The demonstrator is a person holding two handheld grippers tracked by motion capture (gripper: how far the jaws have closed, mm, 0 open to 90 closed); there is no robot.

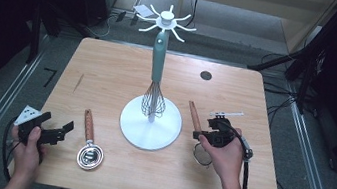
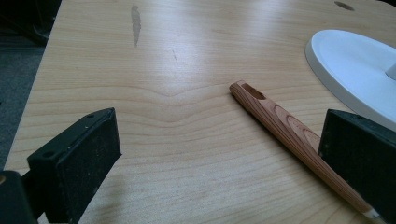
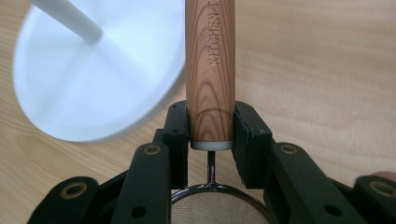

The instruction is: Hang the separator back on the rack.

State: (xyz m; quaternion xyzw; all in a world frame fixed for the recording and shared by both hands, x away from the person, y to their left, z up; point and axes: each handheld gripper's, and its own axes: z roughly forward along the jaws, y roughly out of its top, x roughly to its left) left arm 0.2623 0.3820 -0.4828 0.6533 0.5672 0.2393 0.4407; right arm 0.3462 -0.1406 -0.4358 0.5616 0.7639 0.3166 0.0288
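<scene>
A white utensil stand (image 1: 135,131) with a ring of hooks (image 1: 167,22) on top stands mid-table, and a teal-handled whisk (image 1: 158,67) hangs from it. My right gripper (image 1: 201,134) is shut on the lower end of a wooden-handled strainer (image 1: 195,114), just right of the stand's base. In the right gripper view the pads (image 3: 246,135) press both sides of the handle (image 3: 210,56), with the mesh bowl (image 3: 217,207) below. My left gripper (image 1: 58,127) is open at the table's front left. A second wooden-handled utensil (image 1: 89,128) lies beside it, its handle (image 2: 280,119) near the right jaw.
The stand's white base (image 2: 355,65) lies ahead and right of the left gripper. A round hole (image 1: 206,75) sits in the table's far right part, and a dark streak (image 1: 78,82) marks the left part. Cables and dark equipment surround the table on the floor.
</scene>
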